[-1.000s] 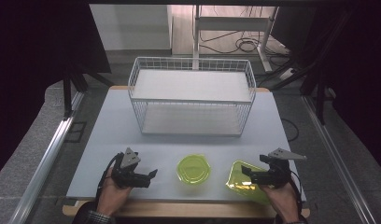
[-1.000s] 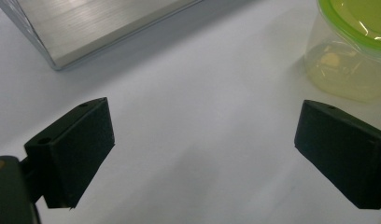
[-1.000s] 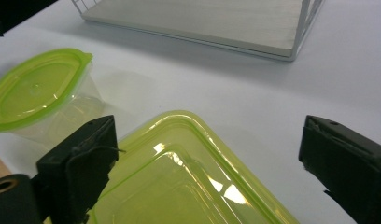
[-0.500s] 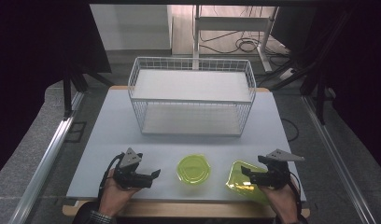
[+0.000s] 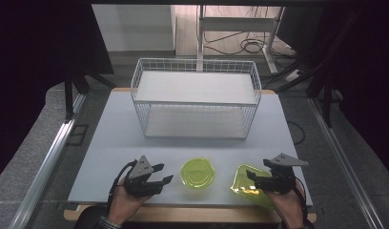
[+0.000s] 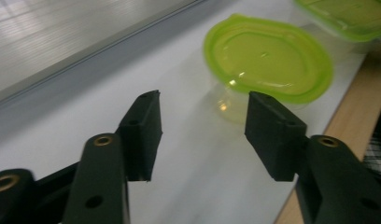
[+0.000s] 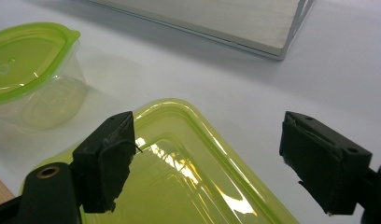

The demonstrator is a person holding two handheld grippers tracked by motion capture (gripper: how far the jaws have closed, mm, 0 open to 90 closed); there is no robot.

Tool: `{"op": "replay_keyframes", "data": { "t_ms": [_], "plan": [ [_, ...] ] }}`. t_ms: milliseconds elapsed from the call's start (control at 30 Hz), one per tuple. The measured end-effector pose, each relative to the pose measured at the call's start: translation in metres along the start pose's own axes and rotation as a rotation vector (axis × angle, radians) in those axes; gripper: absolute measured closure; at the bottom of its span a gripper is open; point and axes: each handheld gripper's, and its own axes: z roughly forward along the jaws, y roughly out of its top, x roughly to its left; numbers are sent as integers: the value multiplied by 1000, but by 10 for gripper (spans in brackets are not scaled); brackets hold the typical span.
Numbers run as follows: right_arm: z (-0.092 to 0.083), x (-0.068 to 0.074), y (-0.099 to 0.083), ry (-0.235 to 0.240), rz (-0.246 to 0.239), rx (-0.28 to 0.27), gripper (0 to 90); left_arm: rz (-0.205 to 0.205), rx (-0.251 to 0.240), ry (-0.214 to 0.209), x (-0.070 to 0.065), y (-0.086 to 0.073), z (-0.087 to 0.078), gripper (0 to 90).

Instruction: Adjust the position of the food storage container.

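In the right gripper view the square green-lidded container (image 7: pixel 179 177) runs off the bottom edge, its near part lies behind the black jaws, and the round green-lidded container (image 7: pixel 30 70) is cut at the left edge. In the left gripper view the square one is cut off by the top and right edges at the far right, and the near rim of the round one lies behind the right-hand jaw. In the high view the right gripper (image 5: pixel 252 178) covers the right part of the square container, the wire basket's (image 5: pixel 195 102) mesh is too fine to make out, and the person's forearms are cut off at the bottom edge.
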Motion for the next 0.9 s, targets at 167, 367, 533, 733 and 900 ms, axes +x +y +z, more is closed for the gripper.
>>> {"op": "replay_keyframes", "data": {
  "t_ms": [167,367,533,733,900],
  "plan": [
    [-1,0,-1,-9,2,-4,212,29,-14,-36,-13,9,1,583],
    [-3,0,-1,-29,-9,-16,244,52,-15,-88,-24,18,6,677],
    [-3,1,-1,-40,-22,-13,253,78,-7,-126,-34,25,13,803],
    [-1,1,-2,-39,-19,-10,253,88,9,-169,-50,37,30,899],
    [-2,1,-1,-39,-13,-14,253,96,29,-188,-60,43,44,900]
  ]
}}
